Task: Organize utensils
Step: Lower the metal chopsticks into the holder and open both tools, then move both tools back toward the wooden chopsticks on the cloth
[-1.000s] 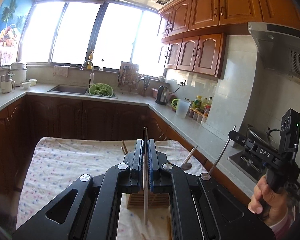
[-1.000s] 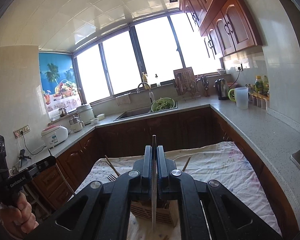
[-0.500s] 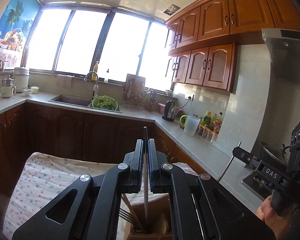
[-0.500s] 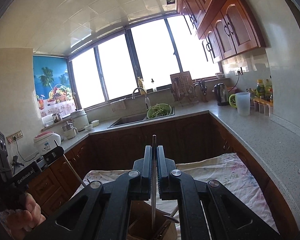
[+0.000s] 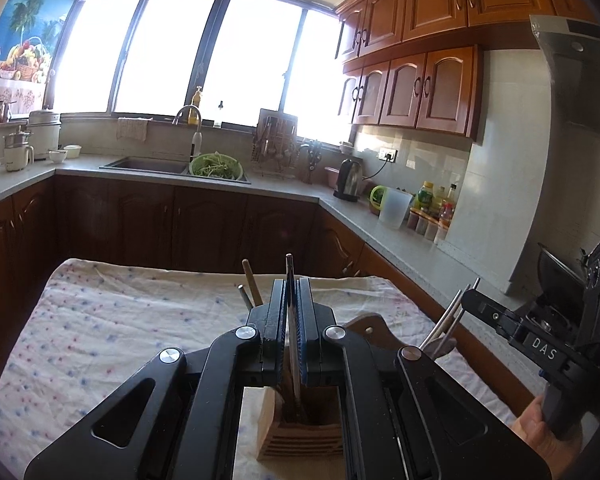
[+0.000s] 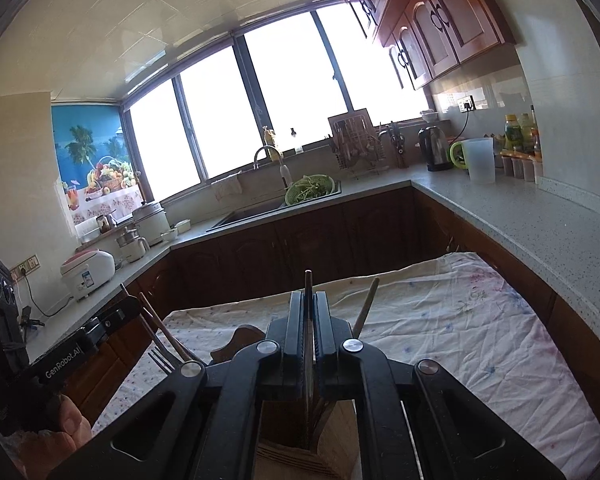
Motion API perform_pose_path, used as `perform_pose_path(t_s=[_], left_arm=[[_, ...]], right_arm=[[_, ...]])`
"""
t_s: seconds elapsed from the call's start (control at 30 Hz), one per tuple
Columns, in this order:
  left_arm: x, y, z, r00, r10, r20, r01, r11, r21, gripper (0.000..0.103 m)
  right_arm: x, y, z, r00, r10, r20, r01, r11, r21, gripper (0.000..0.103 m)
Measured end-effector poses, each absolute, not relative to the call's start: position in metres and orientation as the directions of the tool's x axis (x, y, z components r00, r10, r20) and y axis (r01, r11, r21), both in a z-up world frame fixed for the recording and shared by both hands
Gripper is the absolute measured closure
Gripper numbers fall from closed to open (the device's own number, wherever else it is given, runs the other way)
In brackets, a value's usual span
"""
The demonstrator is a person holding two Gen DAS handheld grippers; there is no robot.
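Wooden and slatted, the utensil holder (image 5: 300,432) stands on the cloth-covered desk (image 5: 120,320) directly beneath both our grippers, and each hand has a slim utensil poised over it. Our left gripper (image 5: 292,344) has its fingers (image 5: 306,332) pinched narrow on a thin metal handle (image 5: 289,280), held upright with its long axis running straight down into the holder's open top. Our right gripper (image 6: 309,344) clamps a second thin utensil (image 6: 308,292) the same way, near vertical, its lower end at the holder's mouth (image 6: 300,440). Chopsticks (image 5: 249,280) and a fork (image 6: 162,360) already lean inside. We judge the coming move a straight drop along each handle's axis; neither hand looks clearly nearer than the other.
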State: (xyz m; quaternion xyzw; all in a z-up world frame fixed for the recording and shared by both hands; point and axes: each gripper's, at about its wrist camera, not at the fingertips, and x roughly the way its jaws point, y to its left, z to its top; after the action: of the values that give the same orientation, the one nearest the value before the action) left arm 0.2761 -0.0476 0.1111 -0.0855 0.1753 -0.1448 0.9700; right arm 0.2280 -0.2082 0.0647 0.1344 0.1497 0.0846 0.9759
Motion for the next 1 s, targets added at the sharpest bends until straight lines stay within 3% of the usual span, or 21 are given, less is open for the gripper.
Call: perform_pose_path(t_s=[0.43,0.6,0.67,0.7,0.73,0.77,0.8,0.93,0.97,1.0], left_arm=[[0.279,-0.044,0.103,0.880,-0.307,-0.361,0.240,0.946,-0.220,0.098],[0.281,-0.042,0.106,0.867,-0.322,-0.379,0.252,0.942,-0.222,0.098],[0.278,-0.040,0.107,0.867,-0.321,-0.381,0.251,0.942,-0.224,0.091],[0.277,-0.038,0.108,0.868,-0.318,-0.381,0.246,0.942,-0.226,0.084],[0.274,-0.036,0.109,0.870,-0.316,-0.377,0.241,0.942,-0.235,0.065],[0.270,-0.032,0.110,0.876,-0.315,-0.364,0.236,0.940,-0.247,0.054],[0.266,-0.029,0.112,0.882,-0.310,-0.354,0.228,0.940,-0.255,0.051],[0.250,-0.015,0.118,0.895,-0.287,-0.341,0.196,0.941,-0.276,0.025],[0.245,-0.012,0.118,0.898,-0.284,-0.336,0.192,0.940,-0.281,0.021],[0.240,-0.008,0.118,0.899,-0.278,-0.337,0.184,0.940,-0.286,0.019]], right_arm=[[0.230,-0.210,0.062,0.933,0.192,-0.305,-0.103,0.953,0.285,0.098],[0.231,-0.214,0.063,0.928,0.204,-0.310,-0.106,0.947,0.303,0.090],[0.227,-0.216,0.066,0.932,0.202,-0.300,-0.106,0.946,0.307,0.065],[0.225,-0.218,0.067,0.936,0.202,-0.289,-0.108,0.945,0.310,0.059],[0.221,-0.219,0.069,0.940,0.201,-0.275,-0.110,0.943,0.314,0.049],[0.218,-0.220,0.071,0.944,0.198,-0.264,-0.109,0.942,0.317,0.046],[0.214,-0.222,0.074,0.947,0.197,-0.255,-0.108,0.940,0.323,0.045],[0.199,-0.230,0.080,0.955,0.203,-0.218,-0.115,0.926,0.360,0.015],[0.194,-0.231,0.080,0.956,0.199,-0.214,-0.111,0.925,0.362,0.004],[0.189,-0.232,0.080,0.959,0.195,-0.207,-0.110,0.925,0.364,0.000]])
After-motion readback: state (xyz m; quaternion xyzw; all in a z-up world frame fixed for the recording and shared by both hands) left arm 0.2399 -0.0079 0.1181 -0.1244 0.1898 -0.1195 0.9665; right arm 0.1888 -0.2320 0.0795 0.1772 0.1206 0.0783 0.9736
